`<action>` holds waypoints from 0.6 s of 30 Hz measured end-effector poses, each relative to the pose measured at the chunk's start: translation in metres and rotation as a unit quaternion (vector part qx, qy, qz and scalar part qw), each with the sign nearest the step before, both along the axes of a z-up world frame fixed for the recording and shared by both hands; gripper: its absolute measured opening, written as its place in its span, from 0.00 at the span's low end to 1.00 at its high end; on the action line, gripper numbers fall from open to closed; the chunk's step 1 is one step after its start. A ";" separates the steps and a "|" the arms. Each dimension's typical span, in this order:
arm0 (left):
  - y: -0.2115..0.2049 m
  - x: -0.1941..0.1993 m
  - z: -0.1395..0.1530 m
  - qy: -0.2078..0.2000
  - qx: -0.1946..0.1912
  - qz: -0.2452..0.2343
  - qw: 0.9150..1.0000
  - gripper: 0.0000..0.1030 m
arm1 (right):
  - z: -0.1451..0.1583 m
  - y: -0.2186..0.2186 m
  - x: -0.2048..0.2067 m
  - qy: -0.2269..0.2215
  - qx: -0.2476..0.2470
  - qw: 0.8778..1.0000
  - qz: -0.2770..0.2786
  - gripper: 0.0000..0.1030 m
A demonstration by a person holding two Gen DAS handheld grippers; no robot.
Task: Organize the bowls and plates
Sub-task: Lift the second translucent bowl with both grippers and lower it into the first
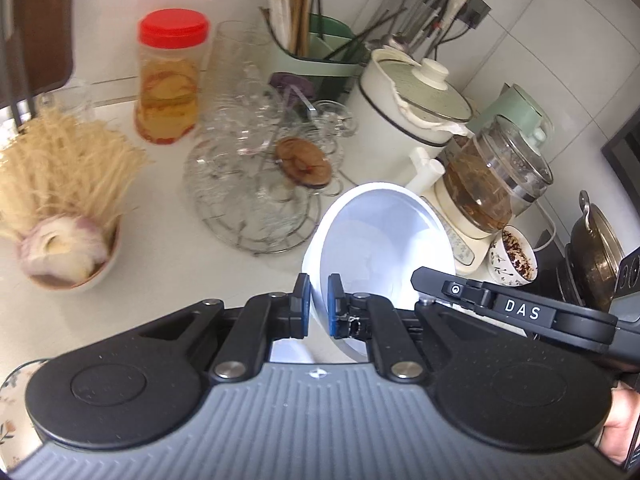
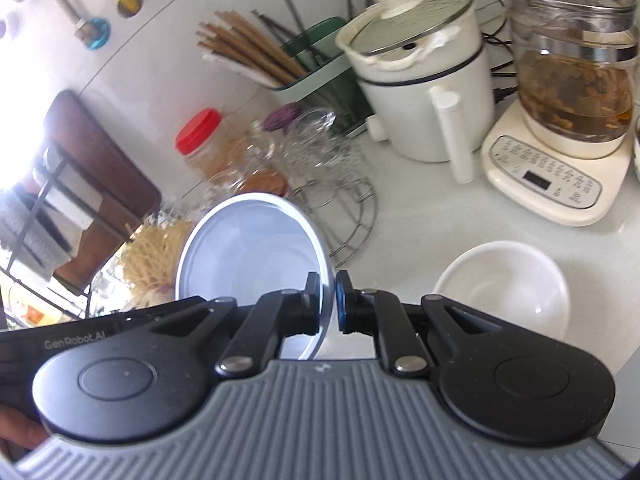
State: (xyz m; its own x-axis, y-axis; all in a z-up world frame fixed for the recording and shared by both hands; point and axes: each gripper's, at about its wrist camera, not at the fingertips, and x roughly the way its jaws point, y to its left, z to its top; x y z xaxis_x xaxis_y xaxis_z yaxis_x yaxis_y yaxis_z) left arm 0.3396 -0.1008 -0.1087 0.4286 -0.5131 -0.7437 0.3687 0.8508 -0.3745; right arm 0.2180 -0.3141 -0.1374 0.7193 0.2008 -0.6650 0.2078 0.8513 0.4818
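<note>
A white bowl (image 1: pixel 380 236) hangs tilted above the counter, held from both sides. My left gripper (image 1: pixel 319 308) is shut on its left rim, blue pads pinching the thin wall. In the right wrist view the same bowl (image 2: pixel 256 248) shows its hollow, and my right gripper (image 2: pixel 329 304) is shut on its right rim. The right gripper's black arm (image 1: pixel 520 308) reaches the bowl's far edge in the left wrist view. A second white bowl (image 2: pixel 502 288) sits upright and empty on the counter, to the right of the held one. A floral plate's edge (image 1: pixel 12 400) shows at lower left.
Around the held bowl stand a wire rack of glasses (image 1: pixel 256 176), a red-lidded jar (image 1: pixel 170 76), a bowl of noodles and onion (image 1: pixel 60 248), a white lidded pot (image 2: pixel 420 80), a glass kettle on its base (image 2: pixel 572 80), a patterned cup (image 1: pixel 514 258) and a dark pan (image 1: pixel 596 252).
</note>
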 end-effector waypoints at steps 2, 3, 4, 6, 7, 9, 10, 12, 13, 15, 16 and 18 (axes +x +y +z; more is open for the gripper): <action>0.013 -0.003 0.000 0.000 0.000 0.006 1.000 0.10 | 0.000 0.010 0.001 0.001 0.000 1.000 0.008 0.10; 0.019 -0.005 0.000 0.001 0.000 0.010 1.000 0.10 | 0.000 0.015 0.002 0.002 -0.001 1.000 0.012 0.10; 0.025 -0.006 0.000 0.003 -0.001 0.013 1.000 0.10 | 0.000 0.020 0.003 0.002 -0.002 1.000 0.017 0.10; 0.039 -0.010 -0.001 0.007 -0.005 0.023 1.000 0.10 | 0.001 0.030 0.004 0.002 -0.001 1.000 0.026 0.10; 0.044 -0.011 -0.001 0.007 -0.006 0.026 1.000 0.10 | 0.002 0.034 0.004 0.001 -0.002 1.000 0.031 0.10; 0.056 -0.014 -0.003 0.008 -0.005 0.033 0.999 0.10 | 0.002 0.042 0.006 0.001 -0.004 0.999 0.040 0.10; 0.060 -0.015 -0.005 0.011 -0.004 0.037 0.999 0.10 | 0.001 0.048 0.007 0.003 -0.005 0.999 0.045 0.10; 0.068 -0.016 -0.008 0.014 0.002 0.043 0.999 0.10 | -0.003 0.056 0.010 0.013 -0.006 0.998 0.054 0.10; 0.071 -0.017 -0.009 0.015 0.007 0.045 0.999 0.10 | -0.005 0.060 0.011 0.019 -0.006 0.998 0.060 0.10; 0.076 -0.018 -0.014 0.020 0.012 0.052 0.998 0.10 | -0.012 0.068 0.013 0.033 -0.010 0.997 0.072 0.10; 0.079 -0.018 -0.017 0.025 0.013 0.056 0.998 0.10 | -0.016 0.071 0.014 0.043 -0.009 0.996 0.076 0.10; 0.084 -0.019 -0.024 0.035 0.012 0.064 0.997 0.10 | -0.022 0.077 0.014 0.060 -0.009 0.995 0.082 0.10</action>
